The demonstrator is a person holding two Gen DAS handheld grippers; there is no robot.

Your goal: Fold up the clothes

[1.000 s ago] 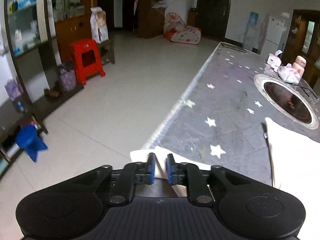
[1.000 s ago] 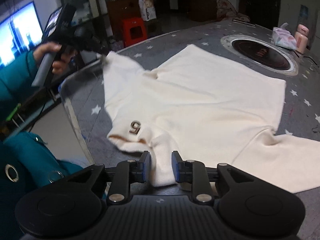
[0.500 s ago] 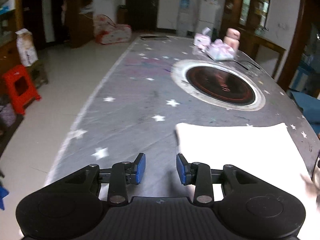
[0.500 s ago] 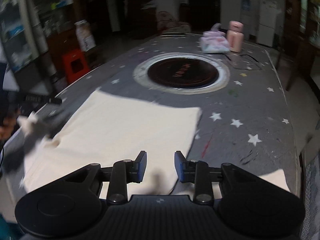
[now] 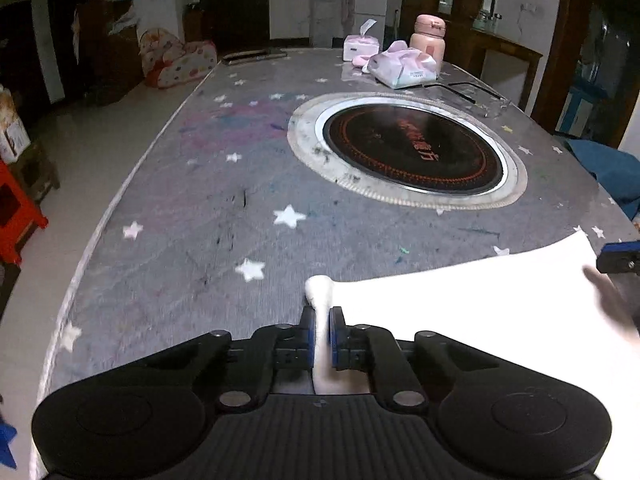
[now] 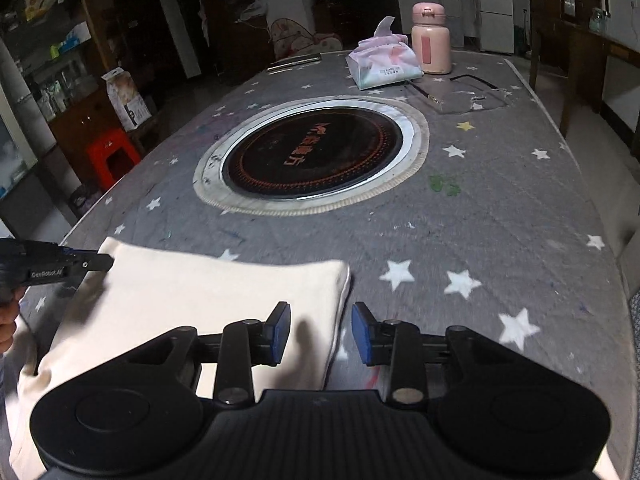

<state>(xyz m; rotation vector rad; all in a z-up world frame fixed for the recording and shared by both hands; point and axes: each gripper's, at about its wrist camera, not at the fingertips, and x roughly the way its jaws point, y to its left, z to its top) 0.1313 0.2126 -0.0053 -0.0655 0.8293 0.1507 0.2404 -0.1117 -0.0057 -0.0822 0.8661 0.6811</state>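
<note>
A cream garment (image 5: 460,312) lies folded at the near end of the grey star-patterned table (image 5: 224,216). My left gripper (image 5: 322,330) is shut on the garment's near left corner, and a pinch of cloth sticks up between its blue pads. In the right wrist view the garment (image 6: 192,304) fills the lower left. My right gripper (image 6: 320,332) is open, with its jaws standing on either side of the garment's right edge. The left gripper's tip shows at the garment's far left corner (image 6: 84,264) in the right wrist view.
A round black cooktop (image 5: 412,152) is set into the table's middle. A tissue pack (image 6: 384,66), a pink flask (image 6: 430,38) and a black cable (image 6: 460,84) are at the far end. A red stool (image 6: 110,156) stands on the floor to the left.
My left gripper was open half a second ago and has shut on the garment's corner. My right gripper has opened wider beside the right edge. The garment has gone from spread out to folded.
</note>
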